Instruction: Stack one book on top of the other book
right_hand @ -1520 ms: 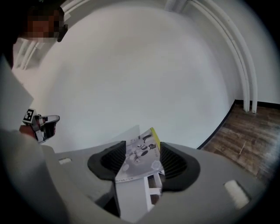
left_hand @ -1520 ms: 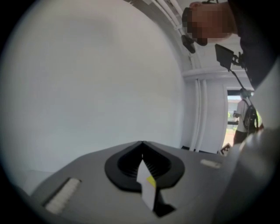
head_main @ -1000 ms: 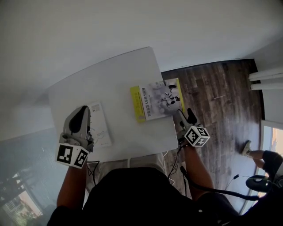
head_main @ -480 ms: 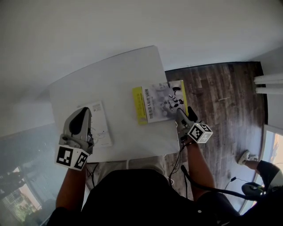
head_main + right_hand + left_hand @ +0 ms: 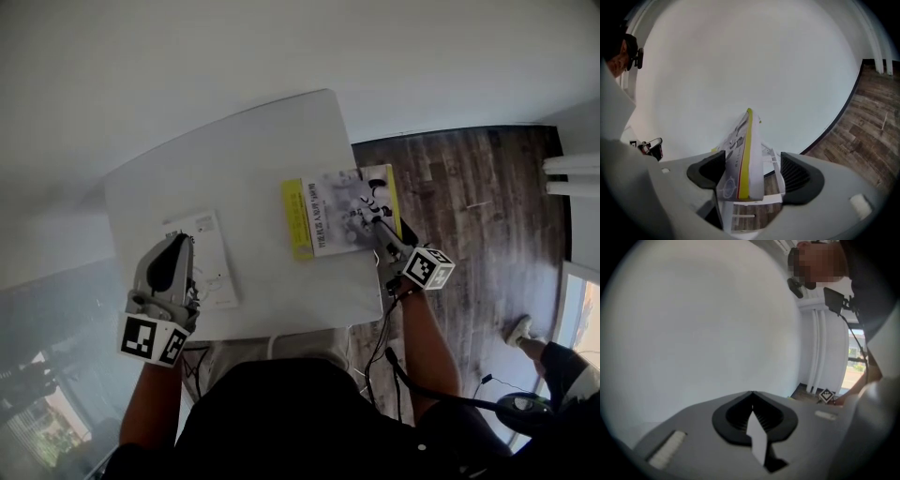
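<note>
While the right gripper [image 5: 752, 174] stands with its jaws wide, having just been opening, the yellow-spined book [image 5: 339, 214] lies flat at the right edge of the table [image 5: 234, 159]. Its overhanging near edge sits between the pads, unclamped. The left gripper [image 5: 752, 418] is closed on a thin white edge, apparently of the white book [image 5: 214, 264] at the table's left. Judgement: a light, fairly stiff paperback whose glossy cover is likely slippery. Take the overhanging edge deep and clamp firmly.
</note>
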Motion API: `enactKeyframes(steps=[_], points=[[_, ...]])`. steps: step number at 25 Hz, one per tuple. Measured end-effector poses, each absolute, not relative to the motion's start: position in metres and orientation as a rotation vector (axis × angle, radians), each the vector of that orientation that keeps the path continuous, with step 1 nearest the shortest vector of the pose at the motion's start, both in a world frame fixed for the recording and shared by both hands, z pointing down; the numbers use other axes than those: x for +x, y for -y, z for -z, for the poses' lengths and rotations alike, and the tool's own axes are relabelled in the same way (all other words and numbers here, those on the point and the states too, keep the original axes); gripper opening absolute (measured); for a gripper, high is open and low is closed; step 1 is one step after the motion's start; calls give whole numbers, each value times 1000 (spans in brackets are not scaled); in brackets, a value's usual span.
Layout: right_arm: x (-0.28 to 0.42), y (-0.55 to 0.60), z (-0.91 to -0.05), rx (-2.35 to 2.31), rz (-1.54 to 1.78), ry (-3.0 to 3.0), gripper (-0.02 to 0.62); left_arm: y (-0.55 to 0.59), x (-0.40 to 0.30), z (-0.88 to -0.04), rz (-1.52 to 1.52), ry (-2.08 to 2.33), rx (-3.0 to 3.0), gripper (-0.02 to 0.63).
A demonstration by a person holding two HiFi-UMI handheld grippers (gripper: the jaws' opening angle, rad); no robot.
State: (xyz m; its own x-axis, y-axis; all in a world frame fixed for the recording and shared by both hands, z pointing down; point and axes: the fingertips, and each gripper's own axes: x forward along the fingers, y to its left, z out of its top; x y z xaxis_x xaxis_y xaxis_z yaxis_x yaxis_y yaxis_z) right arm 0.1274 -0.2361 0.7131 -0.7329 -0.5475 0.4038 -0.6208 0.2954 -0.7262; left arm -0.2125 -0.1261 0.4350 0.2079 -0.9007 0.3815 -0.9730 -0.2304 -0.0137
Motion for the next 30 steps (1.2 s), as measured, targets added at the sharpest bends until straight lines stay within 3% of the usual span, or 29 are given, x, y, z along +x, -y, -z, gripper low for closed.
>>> enactKeyframes(steps=[5, 13, 30], points=[[119, 234, -717, 1064, -1548, 2464, 367, 122, -217, -437, -450, 1799, 2235, 5], [106, 232, -705, 991, -1558, 2529, 221, 113, -222, -438, -447, 1810, 2209, 5], [107, 235, -661, 1160, -1394, 2589, 138, 86, -242, -424, -347, 1873, 2224, 6]])
